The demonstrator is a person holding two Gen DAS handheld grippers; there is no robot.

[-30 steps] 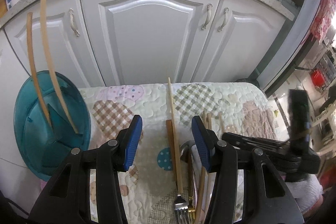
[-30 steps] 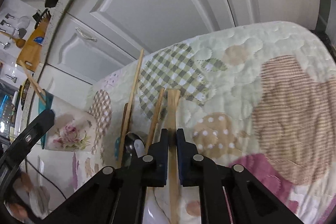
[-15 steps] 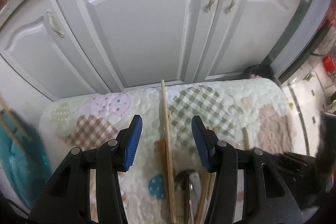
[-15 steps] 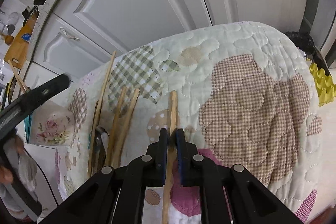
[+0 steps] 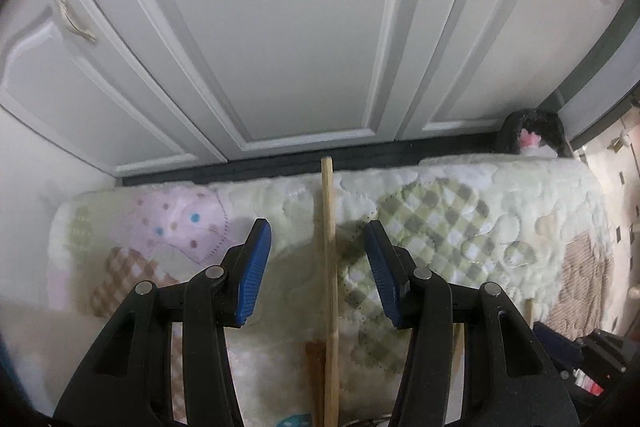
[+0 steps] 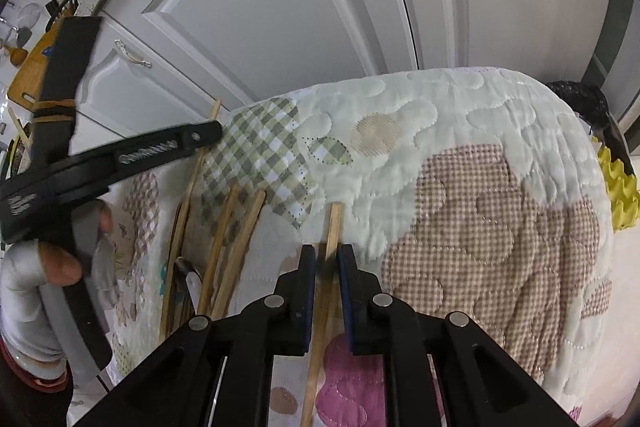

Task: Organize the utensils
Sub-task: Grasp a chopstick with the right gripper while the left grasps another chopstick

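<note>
Well, the tidying looks only partly done. Most of the wooden sticks [image 6: 232,227] lie in a bunch on the quilt [image 6: 480,219], off to the left of the right tongs [image 6: 327,255]. Something shiny lies among them, but it is too hidden to name.

One flat stick [image 6: 335,223] lies by itself on the quilt, right between the jaws of the right tongs and poking out past their tips. These jaws have just been opening a little. A thin gap shows beside the stick, so they seem to have let it go.

The left tongs [image 5: 316,231] are spread wide and hold nothing. One long stick [image 5: 329,247] runs straight down the middle between their jaws and reaches out past their tips to the far edge of the quilt. The pads do not touch it. My guess is that this stick gets picked up next. So one stick is set apart, and the long one and the whole bunch have yet to be sorted.

A second ago, the left tongs were higher up. A blue-green tub with two sticks standing in it showed off to their left. Now the tub is out of sight, and the quilt and the white cupboard doors [image 5: 280,27] fill the view. Back then the right tongs pinched the flat stick tight, and it lay close beside the bunch. Now it lies well apart from the bunch.
</note>
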